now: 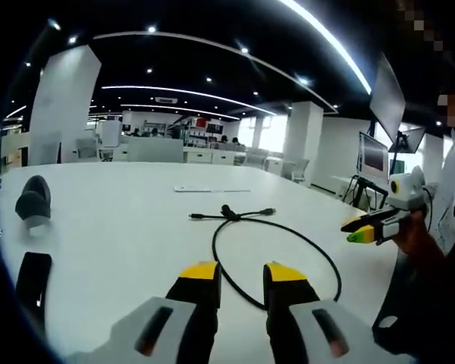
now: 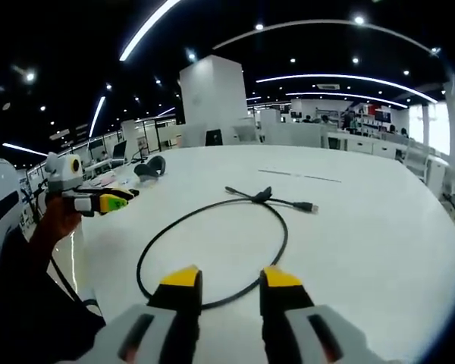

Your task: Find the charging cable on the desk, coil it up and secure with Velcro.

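The charging cable (image 1: 277, 227) lies on the white desk (image 1: 121, 227) in one loose loop, its two ends crossing at the far side, where a small dark tie, perhaps the Velcro, sits at the crossing (image 1: 229, 213). The left gripper (image 1: 239, 274) hovers just short of the loop's near edge, jaws parted and holding nothing. The right gripper (image 2: 226, 279) hangs over the near arc in the right gripper view, also parted and empty. Coiling seems not yet begun; this looks like the approach. Next, one gripper likely needs to pinch the loop while the other gathers the cable into tighter turns
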Motion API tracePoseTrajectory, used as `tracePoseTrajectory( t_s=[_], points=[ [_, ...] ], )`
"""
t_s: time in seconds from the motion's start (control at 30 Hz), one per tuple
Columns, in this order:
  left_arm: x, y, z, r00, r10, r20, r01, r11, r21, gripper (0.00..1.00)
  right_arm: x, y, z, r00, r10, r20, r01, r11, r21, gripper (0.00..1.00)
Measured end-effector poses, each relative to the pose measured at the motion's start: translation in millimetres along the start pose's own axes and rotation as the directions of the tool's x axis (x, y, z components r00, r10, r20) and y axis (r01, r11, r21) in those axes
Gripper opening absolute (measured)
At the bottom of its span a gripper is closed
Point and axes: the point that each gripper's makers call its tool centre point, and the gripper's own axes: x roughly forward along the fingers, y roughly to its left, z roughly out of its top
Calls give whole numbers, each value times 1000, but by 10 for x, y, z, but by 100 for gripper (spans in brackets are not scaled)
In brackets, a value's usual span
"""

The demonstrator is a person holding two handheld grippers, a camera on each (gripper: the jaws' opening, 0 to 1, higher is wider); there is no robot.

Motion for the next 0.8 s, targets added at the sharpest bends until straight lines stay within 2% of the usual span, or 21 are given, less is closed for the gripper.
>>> tracePoseTrajectory(
  t_s=[0.8],
  points=[
    [10,-18,-68,1000,-2,-14,2,1000,-8,23,-14,-33,-53,1000,-11,-11,11,1000,4,31]
  ],
)
